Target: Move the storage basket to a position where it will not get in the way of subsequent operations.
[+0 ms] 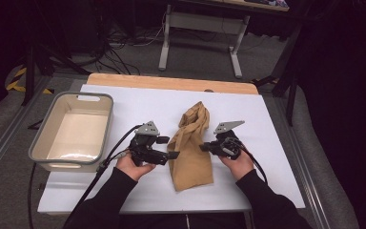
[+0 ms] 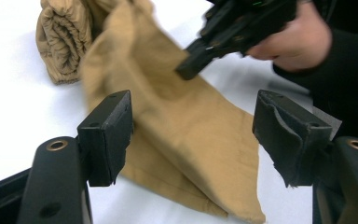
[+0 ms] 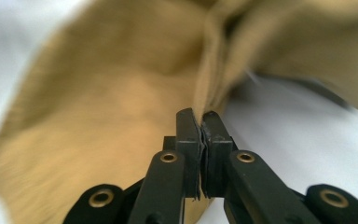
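Right tongs [image 3: 200,122] pinched tight on the cloth's [image 1: 190,155] right edge at mid-desk [image 1: 267,143], likely to lift a fold; left tongs [image 2: 193,135] spread wide at its left edge, gripping nothing yet.

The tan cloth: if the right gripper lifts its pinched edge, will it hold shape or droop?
The tan cloth would likely droop: it lies creased and bunched. It seems light. The right gripper pinches only a thin fold, which may slip.
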A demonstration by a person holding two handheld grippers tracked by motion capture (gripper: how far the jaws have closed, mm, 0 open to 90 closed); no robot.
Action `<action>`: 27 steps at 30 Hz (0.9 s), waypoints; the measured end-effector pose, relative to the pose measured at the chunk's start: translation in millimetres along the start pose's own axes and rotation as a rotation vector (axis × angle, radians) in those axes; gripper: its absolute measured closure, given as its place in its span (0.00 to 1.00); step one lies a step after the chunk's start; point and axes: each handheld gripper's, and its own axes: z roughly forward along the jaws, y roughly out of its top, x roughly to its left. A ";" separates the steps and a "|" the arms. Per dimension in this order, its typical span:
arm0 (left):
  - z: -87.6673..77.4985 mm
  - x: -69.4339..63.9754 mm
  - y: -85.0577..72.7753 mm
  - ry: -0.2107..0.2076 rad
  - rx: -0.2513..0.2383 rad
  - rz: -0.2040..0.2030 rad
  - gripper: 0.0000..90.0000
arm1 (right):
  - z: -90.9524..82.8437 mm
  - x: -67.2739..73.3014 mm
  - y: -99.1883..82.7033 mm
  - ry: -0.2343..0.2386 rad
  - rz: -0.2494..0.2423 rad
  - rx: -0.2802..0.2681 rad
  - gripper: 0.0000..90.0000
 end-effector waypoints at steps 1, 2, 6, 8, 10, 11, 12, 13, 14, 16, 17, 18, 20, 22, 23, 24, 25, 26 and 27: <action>0.0 -0.1 0.2 -0.001 -0.004 -0.001 0.34 | -4.1 3.8 -0.2 0.000 -0.006 -0.003 0.98; 0.1 -0.3 0.5 -0.001 -0.005 -0.002 0.34 | -10.1 9.5 -1.3 0.002 -0.013 -0.010 0.98; 2.5 -2.6 1.7 -0.008 0.001 0.006 0.34 | -23.6 24.5 -9.9 0.018 -0.019 -0.016 0.98; 3.9 -4.1 2.6 -0.012 0.002 0.008 0.34 | -27.8 30.0 -15.1 0.036 -0.011 -0.017 0.98; 5.3 -4.7 3.6 -0.017 0.006 0.017 0.34 | -31.7 36.8 -21.6 0.059 -0.005 -0.012 0.98; 6.3 -4.7 3.9 -0.017 0.005 0.019 0.34 | -32.9 40.2 -24.1 0.069 -0.003 -0.004 0.98; 7.0 -4.3 4.2 -0.017 0.005 0.019 0.34 | -33.6 43.2 -26.6 0.079 -0.004 0.003 0.98; 7.5 -4.2 4.3 -0.021 0.008 0.017 0.34 | -33.8 45.4 -28.9 0.086 -0.007 0.014 0.97; 8.6 -3.6 4.6 -0.023 0.007 0.018 0.34 | -33.9 47.0 -30.4 0.088 -0.010 0.022 0.97; 9.4 -3.4 5.2 -0.026 0.009 0.018 0.34 | -35.2 49.6 -32.8 0.070 -0.023 0.039 0.91; 9.7 -3.3 5.6 -0.026 0.008 0.020 0.34 | -36.9 49.0 -33.0 0.063 -0.025 0.036 0.87; 9.7 -3.4 5.9 -0.026 0.009 0.021 0.34 | -39.3 47.4 -32.5 0.060 -0.020 0.032 0.83; 9.3 -3.4 6.2 -0.026 0.004 0.023 0.34 | -44.6 42.9 -31.1 0.068 -0.008 0.018 0.70; 8.0 -2.9 6.2 -0.022 0.007 0.019 0.34 | -53.1 38.9 -28.9 0.059 -0.007 -0.006 0.67; 7.8 -2.5 6.1 -0.021 0.005 0.018 0.34 | -58.7 36.4 -26.9 0.049 -0.009 -0.025 0.65; 7.6 -2.1 6.1 -0.020 0.004 0.019 0.34 | -62.5 33.8 -24.4 0.035 -0.011 -0.039 0.62; 7.5 -2.0 6.1 -0.019 0.005 0.018 0.34 | -66.0 30.7 -21.6 0.018 -0.012 -0.054 0.61; 7.7 -2.3 6.1 -0.019 0.004 0.018 0.34 | -68.1 28.0 -19.3 0.007 -0.013 -0.065 0.61; 7.6 -2.6 6.1 -0.019 0.004 0.018 0.34 | -70.7 23.0 -15.1 -0.014 -0.011 -0.080 0.61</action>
